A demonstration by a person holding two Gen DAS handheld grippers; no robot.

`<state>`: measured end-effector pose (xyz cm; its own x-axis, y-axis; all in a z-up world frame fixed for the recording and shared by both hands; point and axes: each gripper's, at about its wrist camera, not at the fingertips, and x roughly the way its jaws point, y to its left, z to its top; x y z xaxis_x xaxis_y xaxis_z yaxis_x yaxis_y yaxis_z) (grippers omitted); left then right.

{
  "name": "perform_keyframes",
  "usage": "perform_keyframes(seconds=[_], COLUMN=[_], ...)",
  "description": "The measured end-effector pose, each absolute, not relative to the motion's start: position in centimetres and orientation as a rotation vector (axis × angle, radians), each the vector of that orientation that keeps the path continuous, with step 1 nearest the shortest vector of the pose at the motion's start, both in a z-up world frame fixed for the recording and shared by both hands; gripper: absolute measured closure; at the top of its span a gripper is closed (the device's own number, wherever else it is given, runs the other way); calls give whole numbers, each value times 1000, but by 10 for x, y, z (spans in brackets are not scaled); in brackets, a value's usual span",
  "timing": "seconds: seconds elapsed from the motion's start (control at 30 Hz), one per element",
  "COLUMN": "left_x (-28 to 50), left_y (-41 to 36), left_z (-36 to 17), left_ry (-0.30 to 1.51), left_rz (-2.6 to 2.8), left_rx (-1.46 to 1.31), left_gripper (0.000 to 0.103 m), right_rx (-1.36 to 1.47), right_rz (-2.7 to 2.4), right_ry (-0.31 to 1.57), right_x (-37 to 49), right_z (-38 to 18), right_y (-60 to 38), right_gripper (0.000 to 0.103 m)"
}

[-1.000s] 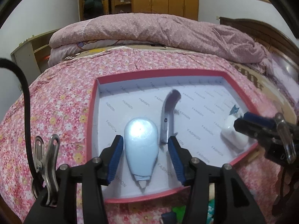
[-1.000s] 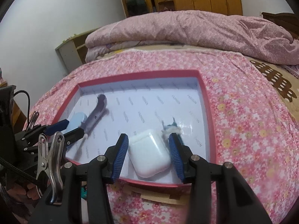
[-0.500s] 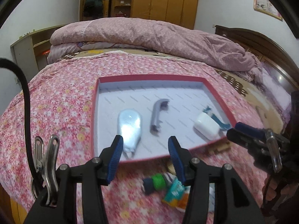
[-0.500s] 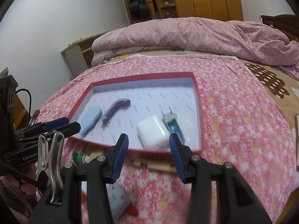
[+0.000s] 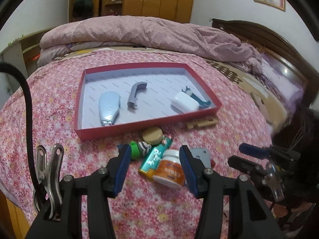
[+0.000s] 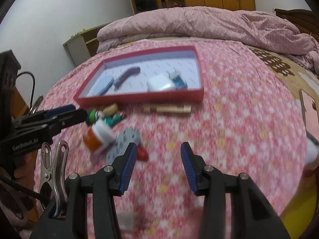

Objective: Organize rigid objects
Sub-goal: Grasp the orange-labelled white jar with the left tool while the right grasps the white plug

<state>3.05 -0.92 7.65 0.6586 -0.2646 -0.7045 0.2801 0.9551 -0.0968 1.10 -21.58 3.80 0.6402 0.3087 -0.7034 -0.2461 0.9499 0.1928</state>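
left gripper (image 5: 153, 166): jaws wide, nothing held, orange white-capped plastic jar (image 5: 170, 169) lying on its side between the blue pads | right gripper (image 6: 159, 164): jaws wide, empty, over bare floral bedspread (image 6: 229, 119) | shallow red-rimmed cardboard box (image 5: 139, 126): just beyond the jar, holding pale-blue oval case (image 5: 109, 107), grey curved handle (image 5: 136, 94), white earbud case (image 5: 184, 104)

"GenRobot.AI" is printed on the left tongs (image 6: 65, 112) body.
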Motion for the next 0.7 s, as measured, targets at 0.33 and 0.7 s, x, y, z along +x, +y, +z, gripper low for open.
perform_keyframes(seconds=[0.33,0.7], left_x=[22,18], left_y=[-23,-45], left_z=[64,50], left_ry=[830,819], left_rz=[-365,-359], left_rx=[33,124], left_gripper=[50,52], right_rx=[62,42], right_rz=[358,440], right_ry=[858,889], right_x=[-29,-59], right_z=[29,14], right_y=[-216,-204], right_gripper=[57,57])
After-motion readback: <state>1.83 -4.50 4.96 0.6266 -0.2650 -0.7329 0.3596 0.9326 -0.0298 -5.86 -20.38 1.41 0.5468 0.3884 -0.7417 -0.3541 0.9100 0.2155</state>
